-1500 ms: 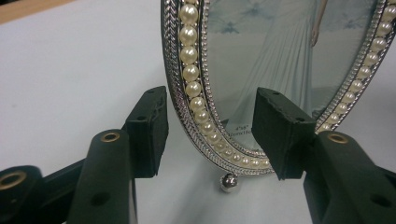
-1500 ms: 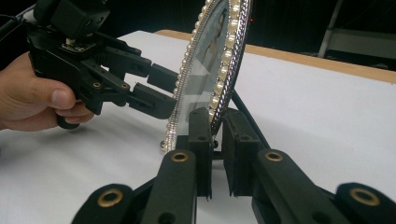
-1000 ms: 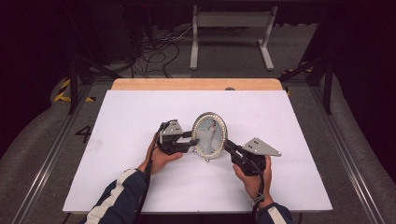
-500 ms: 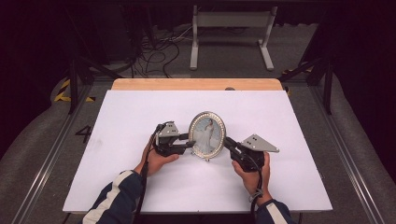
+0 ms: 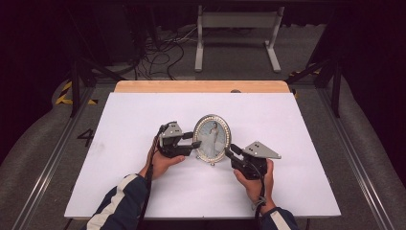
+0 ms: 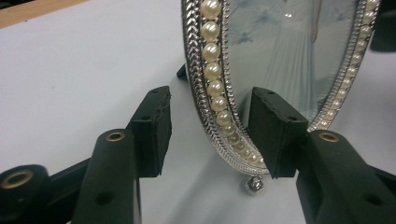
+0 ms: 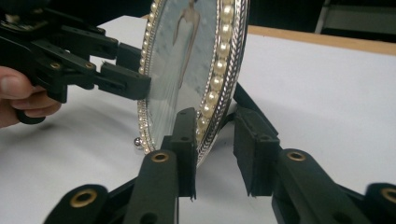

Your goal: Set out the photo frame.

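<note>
An oval silver picture frame point(image 5: 211, 136) with a pearl border stands upright near the middle of the white table point(image 5: 287, 115); it holds a picture of a figure in a white dress. My left gripper point(image 5: 197, 144) is open, its jaws straddling the frame's point(image 6: 280, 56) lower left rim, one in front and one behind, the rear jaw well clear. My right gripper point(image 5: 228, 150) is open around the frame's point(image 7: 187, 60) lower right rim; its front jaw lies against the pearls, and the rear jaw sits close behind, by the black stand leg point(image 7: 247, 105).
The white table top reaches a wooden strip point(image 5: 201, 86) at the far edge. Beyond it are a dark floor, cables point(image 5: 163, 52) and a grey metal stand point(image 5: 237, 28). A small ball foot point(image 6: 254, 184) sits under the frame's rim.
The frame has been tipped from leaning back to upright. Both grippers stayed at its two sides, shifting only slightly.
</note>
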The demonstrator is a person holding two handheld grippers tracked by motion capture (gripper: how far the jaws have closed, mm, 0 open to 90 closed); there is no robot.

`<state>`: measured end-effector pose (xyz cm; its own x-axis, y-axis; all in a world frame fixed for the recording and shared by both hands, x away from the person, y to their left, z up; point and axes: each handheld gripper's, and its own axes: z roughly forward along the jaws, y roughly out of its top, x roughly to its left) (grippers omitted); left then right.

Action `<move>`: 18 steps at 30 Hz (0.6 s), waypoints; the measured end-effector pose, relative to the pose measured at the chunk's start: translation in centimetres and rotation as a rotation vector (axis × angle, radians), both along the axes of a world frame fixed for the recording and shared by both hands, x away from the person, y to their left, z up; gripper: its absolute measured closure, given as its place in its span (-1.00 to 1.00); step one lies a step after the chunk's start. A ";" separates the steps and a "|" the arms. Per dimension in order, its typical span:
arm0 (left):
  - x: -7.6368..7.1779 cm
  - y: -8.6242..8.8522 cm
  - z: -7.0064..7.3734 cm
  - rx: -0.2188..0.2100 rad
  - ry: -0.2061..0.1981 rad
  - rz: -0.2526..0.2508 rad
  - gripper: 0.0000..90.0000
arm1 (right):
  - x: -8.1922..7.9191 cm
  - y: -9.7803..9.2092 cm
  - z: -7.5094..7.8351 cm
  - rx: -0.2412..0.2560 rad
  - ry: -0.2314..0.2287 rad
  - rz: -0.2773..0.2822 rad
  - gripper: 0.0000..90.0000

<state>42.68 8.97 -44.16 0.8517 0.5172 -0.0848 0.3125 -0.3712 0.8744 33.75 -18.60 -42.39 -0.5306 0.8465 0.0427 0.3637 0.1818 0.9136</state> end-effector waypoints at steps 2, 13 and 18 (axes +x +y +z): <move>-0.1 -0.1 0.1 0.009 -0.014 -0.014 0.31 | 0.0 0.3 -0.3 0.012 0.007 -0.007 0.54; -0.6 -0.1 0.3 0.043 0.019 0.004 0.43 | 0.4 0.8 -0.6 0.024 -0.009 -0.025 0.60; -1.0 -0.3 0.5 0.063 0.019 0.023 0.48 | 0.9 0.4 -0.5 0.028 0.003 -0.025 0.61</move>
<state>41.68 8.71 -43.71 0.8380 0.5415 -0.0674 0.3378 -0.4177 0.8435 34.63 -18.20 -42.87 -0.5091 0.8580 0.0684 0.3708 0.1469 0.9170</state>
